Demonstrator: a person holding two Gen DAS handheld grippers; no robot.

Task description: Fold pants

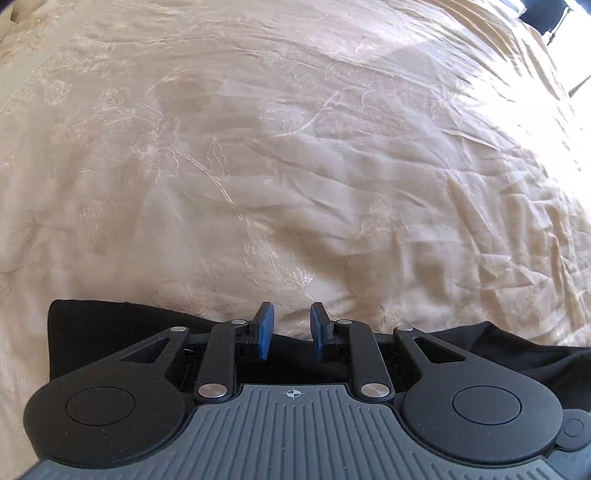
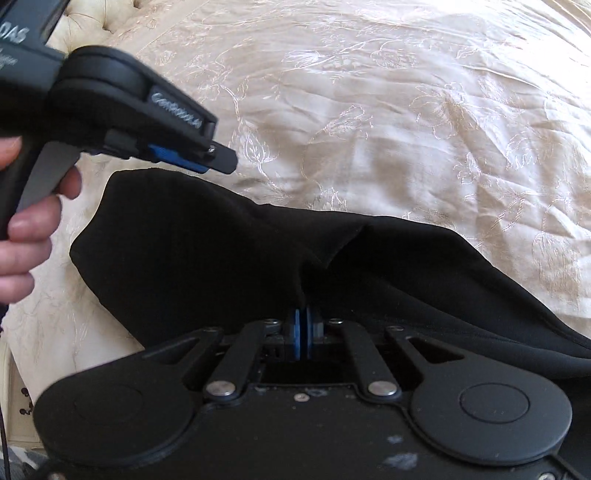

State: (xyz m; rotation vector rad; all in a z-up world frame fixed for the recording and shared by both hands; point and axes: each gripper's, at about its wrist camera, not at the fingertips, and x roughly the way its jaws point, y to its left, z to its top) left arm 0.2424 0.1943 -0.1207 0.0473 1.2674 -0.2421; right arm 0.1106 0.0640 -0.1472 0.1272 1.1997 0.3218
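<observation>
Black pants (image 2: 207, 240) lie bunched on a cream embroidered bedspread (image 2: 388, 110). My right gripper (image 2: 303, 325) is shut on a fold of the pants, and the cloth rises in a ridge from its blue pads. My left gripper (image 1: 291, 325) is open and empty, hovering just above the far edge of the pants (image 1: 96, 328). In the right wrist view the left gripper (image 2: 221, 162) shows from the side at upper left, held by a hand (image 2: 29, 229), over the left end of the pants.
The bedspread (image 1: 295, 147) fills both views, wrinkled and brightly lit at the right. A tufted headboard edge (image 2: 85, 14) shows at top left. A dark stand (image 1: 550, 18) is beyond the bed at top right.
</observation>
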